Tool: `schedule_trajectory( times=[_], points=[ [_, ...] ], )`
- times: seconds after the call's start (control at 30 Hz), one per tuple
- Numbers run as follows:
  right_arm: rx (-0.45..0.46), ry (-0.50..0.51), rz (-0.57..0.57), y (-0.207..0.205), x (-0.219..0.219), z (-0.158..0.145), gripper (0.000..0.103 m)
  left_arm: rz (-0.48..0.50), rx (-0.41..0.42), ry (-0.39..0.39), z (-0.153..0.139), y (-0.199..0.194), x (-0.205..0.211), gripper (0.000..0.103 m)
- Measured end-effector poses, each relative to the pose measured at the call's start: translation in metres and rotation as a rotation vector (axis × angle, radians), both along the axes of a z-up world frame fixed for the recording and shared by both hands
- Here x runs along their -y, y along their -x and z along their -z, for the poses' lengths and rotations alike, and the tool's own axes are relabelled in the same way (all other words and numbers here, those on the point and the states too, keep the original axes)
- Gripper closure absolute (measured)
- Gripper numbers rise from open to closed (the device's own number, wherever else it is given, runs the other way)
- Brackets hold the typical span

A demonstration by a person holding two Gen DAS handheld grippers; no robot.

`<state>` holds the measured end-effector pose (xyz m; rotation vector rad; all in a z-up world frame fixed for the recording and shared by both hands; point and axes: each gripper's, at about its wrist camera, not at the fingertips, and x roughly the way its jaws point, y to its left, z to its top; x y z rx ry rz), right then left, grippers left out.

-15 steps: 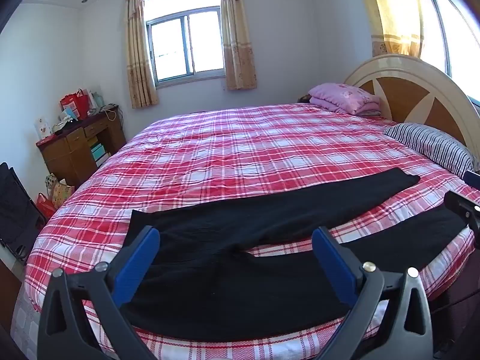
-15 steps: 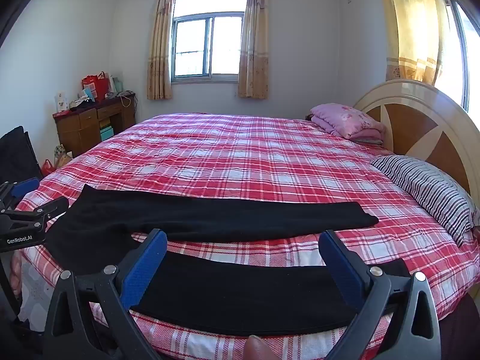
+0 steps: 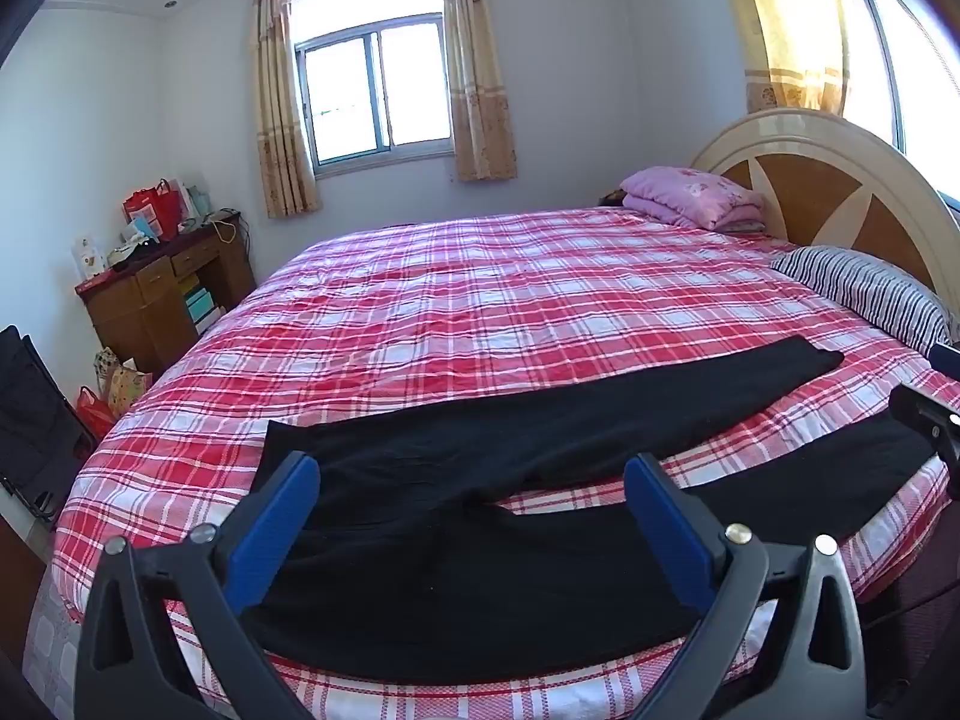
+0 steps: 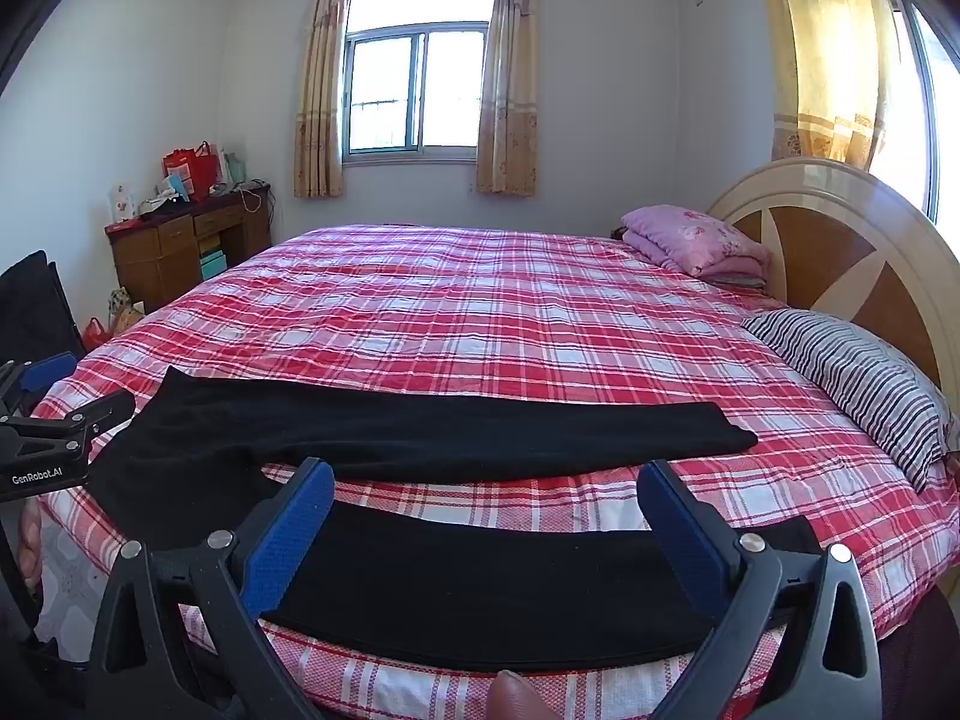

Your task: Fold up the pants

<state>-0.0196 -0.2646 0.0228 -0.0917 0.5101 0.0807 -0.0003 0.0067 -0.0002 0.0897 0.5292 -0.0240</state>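
Note:
Black pants (image 3: pixel 480 570) lie flat along the near edge of the bed, waist at the left, both legs spread apart to the right. My left gripper (image 3: pixel 471 474) is open and empty, hovering above the waist and crotch. My right gripper (image 4: pixel 486 480) is open and empty, hovering above the near leg (image 4: pixel 480 588); the far leg (image 4: pixel 450 426) lies beyond it. The left gripper also shows at the left edge of the right wrist view (image 4: pixel 48 420), and the right gripper at the right edge of the left wrist view (image 3: pixel 930 420).
The bed has a red plaid sheet (image 3: pixel 510 300), a striped pillow (image 3: pixel 870 294) and a folded pink blanket (image 3: pixel 690 195) by the headboard (image 3: pixel 840 180). A wooden desk (image 3: pixel 156 294) with bags stands at the left wall.
Both views have shifted only slightly; the left gripper sits a touch lower. The pants have not moved and both grippers stay open.

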Motion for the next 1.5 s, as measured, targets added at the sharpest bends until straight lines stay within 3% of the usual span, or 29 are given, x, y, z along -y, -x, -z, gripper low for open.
schedule_trajectory(
  times=[1.5],
  points=[
    [-0.018, 0.014, -0.010, -0.002, -0.007, 0.008, 0.001, -0.007, -0.011, -0.001, 0.003, -0.002, 0.000, 0.000]
  ],
)
